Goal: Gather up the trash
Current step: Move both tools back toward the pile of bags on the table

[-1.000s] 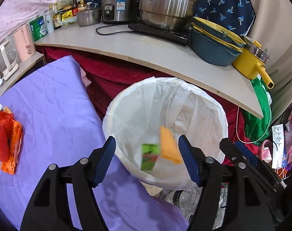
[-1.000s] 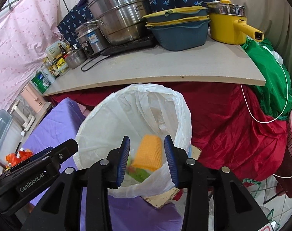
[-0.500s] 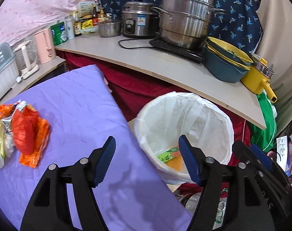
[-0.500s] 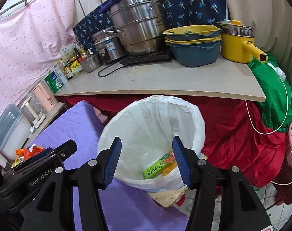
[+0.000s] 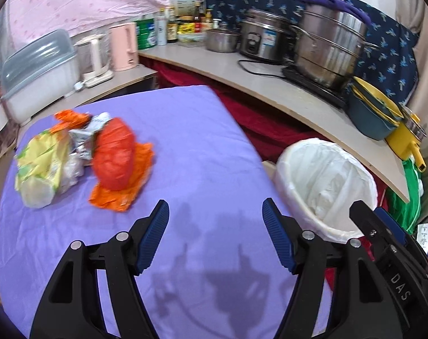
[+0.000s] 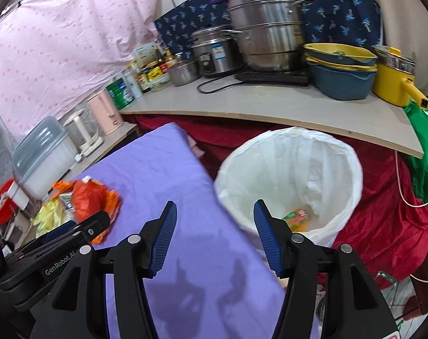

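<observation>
Left tongs (image 5: 215, 233): wide apart and empty, hanging over the bare purple cover of the bench (image 5: 202, 152).
Right tongs (image 6: 212, 233): also parted with nothing between the blue pads, hovering over the bench edge beside the bin.
Trash bin (image 6: 352, 169): white-lined, on the floor just off the bench's right edge; a green carton (image 6: 296, 217) already lies at the bottom.
Remaining trash: a heap on the far left of the bench, well apart from both tongs. An orange plastic bag (image 5: 116, 158) sits nearest, touching crumpled silver foil (image 5: 84, 138), with a yellow-green wrapper (image 5: 41, 163) at the left end.
Step in hand: judged to be the return to the heap for the next piece.
Doing it well: take the orange bag first, since it is nearest; close on a bunched fold rather than a loose flap, so it does not slip free over the floor.
Risk: thin film may drag the touching foil along; lift slowly and check.
Beyond: a counter (image 5: 270, 84) with pots and kettles, not part of the job.
</observation>
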Demonstrator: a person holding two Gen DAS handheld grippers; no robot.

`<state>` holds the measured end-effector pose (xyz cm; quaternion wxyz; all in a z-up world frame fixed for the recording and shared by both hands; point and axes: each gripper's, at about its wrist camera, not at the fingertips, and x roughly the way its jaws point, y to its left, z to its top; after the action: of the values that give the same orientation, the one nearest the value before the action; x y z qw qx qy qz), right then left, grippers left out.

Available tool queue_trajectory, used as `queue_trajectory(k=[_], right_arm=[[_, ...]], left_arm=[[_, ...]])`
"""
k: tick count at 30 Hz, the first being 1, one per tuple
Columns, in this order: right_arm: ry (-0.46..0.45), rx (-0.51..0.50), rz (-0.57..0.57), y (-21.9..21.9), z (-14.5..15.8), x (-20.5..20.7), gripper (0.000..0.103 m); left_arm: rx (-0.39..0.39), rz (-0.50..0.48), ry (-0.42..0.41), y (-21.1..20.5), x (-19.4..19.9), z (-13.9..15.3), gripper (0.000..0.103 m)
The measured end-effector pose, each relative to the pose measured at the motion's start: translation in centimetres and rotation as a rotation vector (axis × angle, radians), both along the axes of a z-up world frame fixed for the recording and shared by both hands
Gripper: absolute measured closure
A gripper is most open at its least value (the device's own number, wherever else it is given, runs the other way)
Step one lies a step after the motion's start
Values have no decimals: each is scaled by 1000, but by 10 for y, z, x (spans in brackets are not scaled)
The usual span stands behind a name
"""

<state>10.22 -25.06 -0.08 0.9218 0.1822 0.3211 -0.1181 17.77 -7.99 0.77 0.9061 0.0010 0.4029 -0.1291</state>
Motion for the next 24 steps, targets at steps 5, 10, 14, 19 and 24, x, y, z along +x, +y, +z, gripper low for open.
queue_trajectory(k=[5,10,14,19,24], right_arm=[[4,-18,70,37,4,7,47],[10,-15,120,62,5,14,48],[19,-16,146,82,3,19,47],[35,-17,187,105,-2,27,43],[50,-26,231,127,-6,37,43]], left_arm=[[-4,98,4,54,-2,-1,38],[0,165,2,93,-5,-1,38],[10,200,2,117,-7,-1,38],[-1,235,8,140,-9,-4,38],[-1,266,18,158,-7,-10,37]])
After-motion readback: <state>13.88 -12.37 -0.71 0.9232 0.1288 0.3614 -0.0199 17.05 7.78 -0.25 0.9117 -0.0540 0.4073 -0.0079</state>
